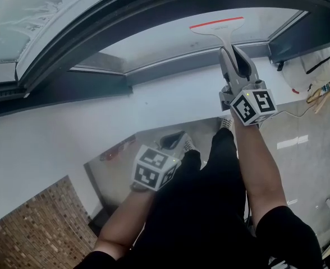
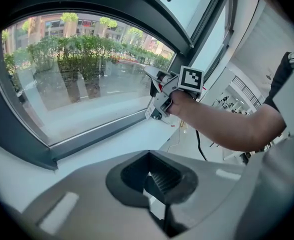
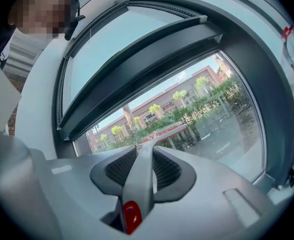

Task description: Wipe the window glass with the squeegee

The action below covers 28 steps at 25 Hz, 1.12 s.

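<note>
Jaws of right gripper [image 1: 235, 54] clamped on squeegee [image 1: 216, 27] handle, blade apparently against window glass [image 1: 165, 41]. Left gripper [image 1: 173, 143] jaws closed, empty, held low. Wiping stroke seemingly in hand; next, draw blade down with even contact.

squeegee [image 1: 221, 33]: pale handle, red-edged blade, handle clamped in right gripper [image 1: 235, 58]
blade: horizontal, against glass [image 1: 154, 41]
glass: clear, dark frame

Left tool [image 2: 154, 183], jaws together, below the window glass [image 2: 77, 89]; right tool [image 2: 155, 78] near it.
</note>
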Each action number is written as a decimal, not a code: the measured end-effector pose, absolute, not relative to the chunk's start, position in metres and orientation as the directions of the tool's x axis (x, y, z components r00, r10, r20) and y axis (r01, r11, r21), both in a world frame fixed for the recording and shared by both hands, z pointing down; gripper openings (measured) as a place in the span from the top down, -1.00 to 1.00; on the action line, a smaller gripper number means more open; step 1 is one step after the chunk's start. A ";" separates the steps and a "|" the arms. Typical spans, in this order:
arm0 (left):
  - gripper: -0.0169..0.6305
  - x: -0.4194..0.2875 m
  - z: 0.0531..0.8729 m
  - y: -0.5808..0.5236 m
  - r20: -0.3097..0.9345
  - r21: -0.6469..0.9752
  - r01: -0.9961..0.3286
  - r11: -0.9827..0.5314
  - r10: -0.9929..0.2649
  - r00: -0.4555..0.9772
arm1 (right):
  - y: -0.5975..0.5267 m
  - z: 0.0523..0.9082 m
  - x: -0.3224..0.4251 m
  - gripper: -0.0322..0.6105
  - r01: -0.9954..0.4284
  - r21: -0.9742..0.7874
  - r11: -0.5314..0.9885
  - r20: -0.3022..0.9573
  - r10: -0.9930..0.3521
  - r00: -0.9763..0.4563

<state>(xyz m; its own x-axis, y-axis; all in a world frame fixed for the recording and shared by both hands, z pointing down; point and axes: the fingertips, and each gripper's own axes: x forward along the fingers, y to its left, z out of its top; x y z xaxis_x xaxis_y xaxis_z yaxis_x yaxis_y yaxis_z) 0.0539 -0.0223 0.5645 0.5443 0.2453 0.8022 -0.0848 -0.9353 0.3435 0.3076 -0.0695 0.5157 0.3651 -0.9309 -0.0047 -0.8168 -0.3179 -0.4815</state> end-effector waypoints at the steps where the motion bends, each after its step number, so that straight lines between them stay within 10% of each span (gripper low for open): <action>1: 0.95 0.054 0.566 -0.022 0.803 0.346 -0.088 -0.934 0.247 0.542 | -0.069 0.521 0.307 0.50 -0.815 -0.484 -0.319 0.003 -0.932 0.363; 28: 0.95 0.049 0.614 -0.009 0.846 0.355 -0.151 -0.923 0.248 0.472 | -0.081 0.731 0.315 0.50 -0.744 -0.522 -0.416 0.300 -0.907 0.296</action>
<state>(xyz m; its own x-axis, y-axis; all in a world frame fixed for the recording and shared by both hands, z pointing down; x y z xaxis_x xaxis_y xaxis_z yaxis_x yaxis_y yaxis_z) 0.0490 -0.0094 0.6139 0.4715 0.2483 0.8462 -0.1512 -0.9226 0.3549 0.3147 -0.0815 0.7305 0.2962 -0.9067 0.3003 -0.7442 -0.4161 -0.5225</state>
